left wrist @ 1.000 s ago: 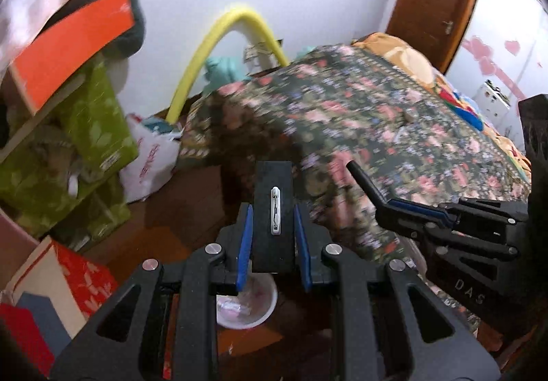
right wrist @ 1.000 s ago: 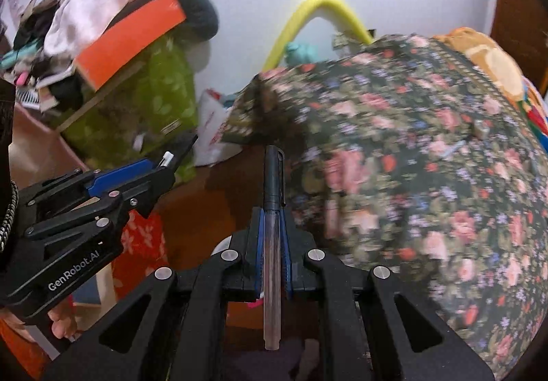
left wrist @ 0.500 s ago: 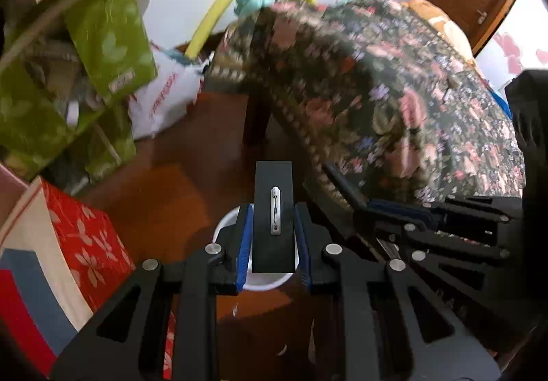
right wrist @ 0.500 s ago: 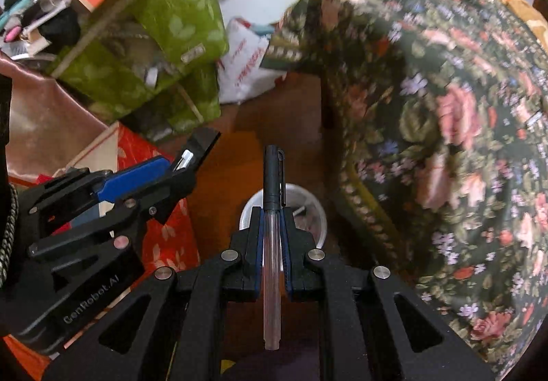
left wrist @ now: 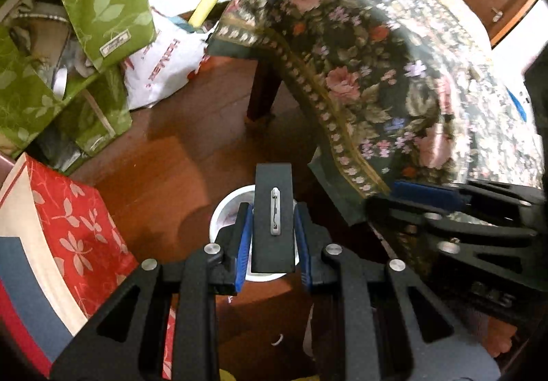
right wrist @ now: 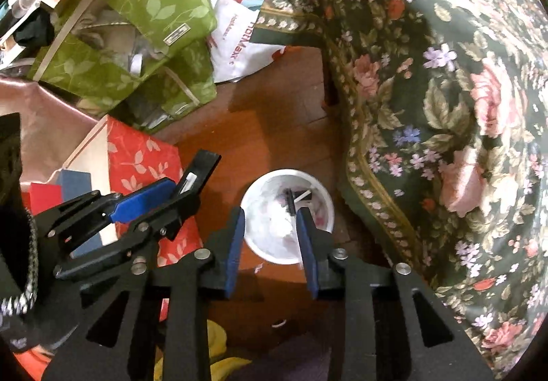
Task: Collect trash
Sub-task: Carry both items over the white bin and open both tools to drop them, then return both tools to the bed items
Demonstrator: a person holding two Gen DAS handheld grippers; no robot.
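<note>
The left gripper (left wrist: 273, 237) is gripping a black clip (left wrist: 273, 218) over the white bin (right wrist: 287, 214) on the floor; the right gripper (right wrist: 270, 237) is hanging above it, jaws wide and empty, a pen (right wrist: 291, 201) lying inside. Risk: the clip, releasing off-centre, bouncing off the rim.
</note>
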